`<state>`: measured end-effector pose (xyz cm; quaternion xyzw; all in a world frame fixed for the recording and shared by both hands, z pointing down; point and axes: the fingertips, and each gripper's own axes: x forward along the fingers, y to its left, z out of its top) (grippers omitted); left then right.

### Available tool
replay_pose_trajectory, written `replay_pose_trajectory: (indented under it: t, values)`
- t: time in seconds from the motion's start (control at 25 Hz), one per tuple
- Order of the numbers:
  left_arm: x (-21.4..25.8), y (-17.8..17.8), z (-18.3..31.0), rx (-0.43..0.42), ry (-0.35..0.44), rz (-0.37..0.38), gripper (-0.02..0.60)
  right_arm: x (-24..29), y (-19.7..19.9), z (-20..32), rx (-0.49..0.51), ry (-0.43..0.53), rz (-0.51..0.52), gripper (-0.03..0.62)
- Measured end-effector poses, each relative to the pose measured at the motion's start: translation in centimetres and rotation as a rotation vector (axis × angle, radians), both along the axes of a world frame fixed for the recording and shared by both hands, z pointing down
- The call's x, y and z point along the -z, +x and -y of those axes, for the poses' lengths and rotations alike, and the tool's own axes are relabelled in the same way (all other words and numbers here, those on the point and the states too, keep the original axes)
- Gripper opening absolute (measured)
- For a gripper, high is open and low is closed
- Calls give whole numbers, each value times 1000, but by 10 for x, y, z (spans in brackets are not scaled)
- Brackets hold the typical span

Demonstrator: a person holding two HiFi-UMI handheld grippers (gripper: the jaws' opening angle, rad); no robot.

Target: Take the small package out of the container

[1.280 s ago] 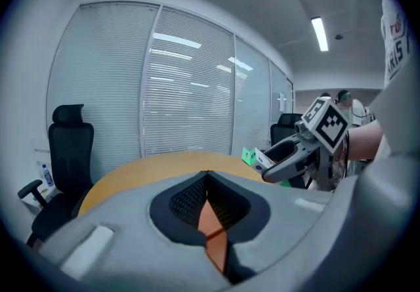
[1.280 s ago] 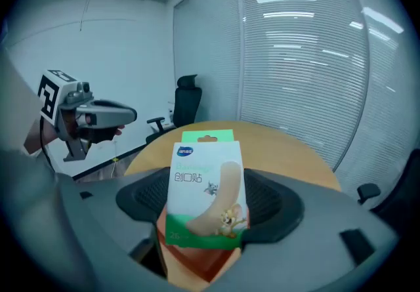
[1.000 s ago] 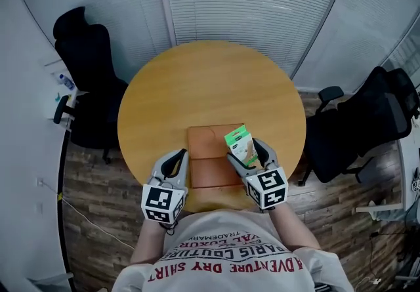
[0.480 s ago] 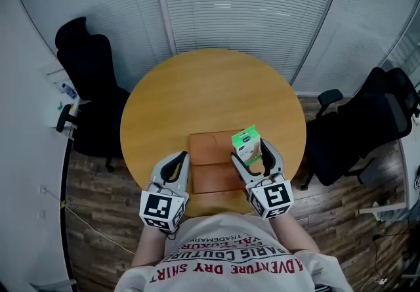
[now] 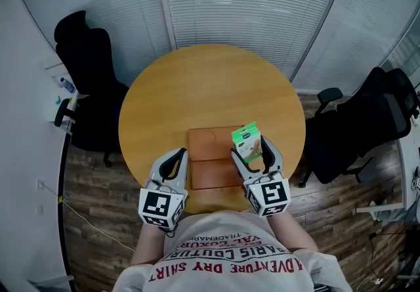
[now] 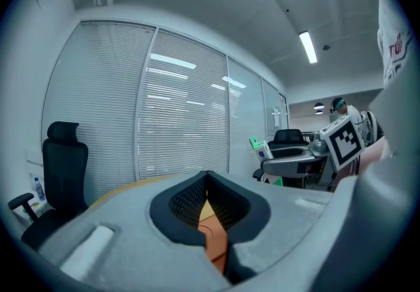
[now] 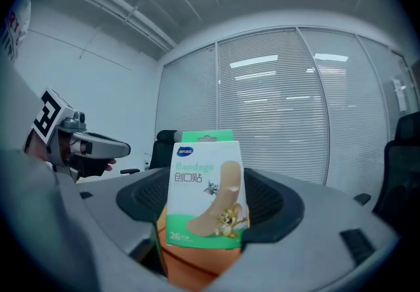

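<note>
Package: the bandage package (image 7: 207, 189) is clamped in the right gripper (image 5: 252, 155), above the right edge of the container (image 5: 209, 156) and apparently clear of it.
Orientation: it stands upright. Its long axis runs vertical, with the green hang-tab up and the bottom edge down between the jaws. The printed face turns back toward the gripper's camera.
Right jaws: closed on the package's lower part, pressing its two narrow sides and leaving most of the face and the tab free.
Why held so: a low grip on the sides probably suits lifting a thin carton straight up out of a shallow box. Keeping it upright also keeps it off the container's rim.
Container: a flat orange-brown box lying on the bench (image 5: 197, 87) close to the person. It shows two panels, but whether it is open or lidded cannot be told.
Left gripper (image 5: 174, 165): its jaws are together with nothing between them. They sit at the container's left edge, likely to steady the box, though contact cannot be made out.
Progress: the package looks to be out already; setting it down on the bench seems to be what remains.
</note>
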<state>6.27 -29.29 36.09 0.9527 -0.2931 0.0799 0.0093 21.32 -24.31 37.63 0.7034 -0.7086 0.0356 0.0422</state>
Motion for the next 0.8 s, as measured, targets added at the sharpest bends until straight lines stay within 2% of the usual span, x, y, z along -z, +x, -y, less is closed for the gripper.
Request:
replay_pose_trajectory:
  t: [0.8]
  values:
    - [-8, 3, 1, -12, -26, 22, 12, -2, 0, 2, -6, -32, -7, 354]
